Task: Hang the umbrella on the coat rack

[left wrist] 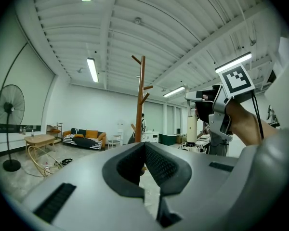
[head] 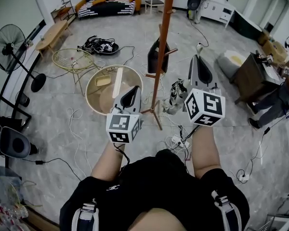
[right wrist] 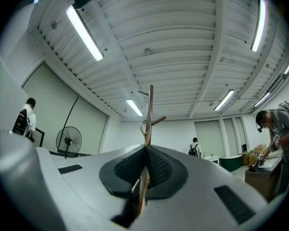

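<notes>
Far left, a black fan (head: 9, 41) stands on the floor. Next comes your left gripper (head: 133, 92), held out level in front of you, its jaws pressed together with nothing between them. Just right of it rises the wooden coat rack (head: 156, 90), with a dark thing (head: 156, 57) hanging against its pole; I cannot tell what that is. Your right gripper (head: 198, 61) is to the right of the rack and apart from it, tipped a little upward. Its jaws are closed on a thin pale strap (right wrist: 143, 127). In the right gripper view the strap's loop sticks out past the tips and lines up with the rack's pole. The umbrella (left wrist: 191, 129), folded short, hangs under that gripper by the strap. The left gripper view shows its cream handle just below the jaw tips, with the bundled pale canopy beneath. The umbrella is not yet on any peg and hangs clear of the rack. Far right, a person (head: 284, 85) is at a dark desk (head: 250, 76).
</notes>
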Available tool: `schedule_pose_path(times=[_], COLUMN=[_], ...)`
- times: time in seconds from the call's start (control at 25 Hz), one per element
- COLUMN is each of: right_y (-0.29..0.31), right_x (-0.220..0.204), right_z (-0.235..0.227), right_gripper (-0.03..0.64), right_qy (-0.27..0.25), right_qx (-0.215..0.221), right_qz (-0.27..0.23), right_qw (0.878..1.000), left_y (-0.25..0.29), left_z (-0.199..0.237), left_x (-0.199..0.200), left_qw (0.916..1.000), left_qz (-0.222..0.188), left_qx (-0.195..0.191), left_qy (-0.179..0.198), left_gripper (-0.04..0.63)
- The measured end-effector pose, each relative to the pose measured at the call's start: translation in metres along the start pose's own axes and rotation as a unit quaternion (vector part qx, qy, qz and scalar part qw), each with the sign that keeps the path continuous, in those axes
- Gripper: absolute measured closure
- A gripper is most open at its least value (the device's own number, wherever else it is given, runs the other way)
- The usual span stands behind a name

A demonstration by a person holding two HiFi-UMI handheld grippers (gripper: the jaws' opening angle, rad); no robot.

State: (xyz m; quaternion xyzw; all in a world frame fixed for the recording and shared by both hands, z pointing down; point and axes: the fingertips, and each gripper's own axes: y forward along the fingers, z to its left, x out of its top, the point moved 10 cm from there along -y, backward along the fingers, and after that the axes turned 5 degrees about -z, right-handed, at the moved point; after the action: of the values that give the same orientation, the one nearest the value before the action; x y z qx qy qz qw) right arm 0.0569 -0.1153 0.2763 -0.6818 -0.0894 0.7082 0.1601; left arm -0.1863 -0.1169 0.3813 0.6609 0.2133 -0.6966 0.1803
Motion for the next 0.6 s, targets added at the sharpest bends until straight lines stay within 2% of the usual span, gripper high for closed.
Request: schedule_pose_path(times=[0.24, 0.6], right_y=[0.036, 0.116], right_x=[-0.012, -0.028], right_z=[-0.009, -0.048], right_gripper=[0.601, 0.601], right_qy=[-0.002, 0.009], right_qx=[0.007, 0.031], right_qz=[-0.012, -0.028], right_qw=[1.000, 0.999], left_y=[0.029, 0.120], left_z=[0.019, 0.021], left_x=[-0.009, -0.001], left_qw=[0.9998, 0.9991], left_qz=[-0.003, -0.001], left_qx=[0.018, 0.029], left_qy=[0.007, 0.030], left_gripper=[0.578, 0.578])
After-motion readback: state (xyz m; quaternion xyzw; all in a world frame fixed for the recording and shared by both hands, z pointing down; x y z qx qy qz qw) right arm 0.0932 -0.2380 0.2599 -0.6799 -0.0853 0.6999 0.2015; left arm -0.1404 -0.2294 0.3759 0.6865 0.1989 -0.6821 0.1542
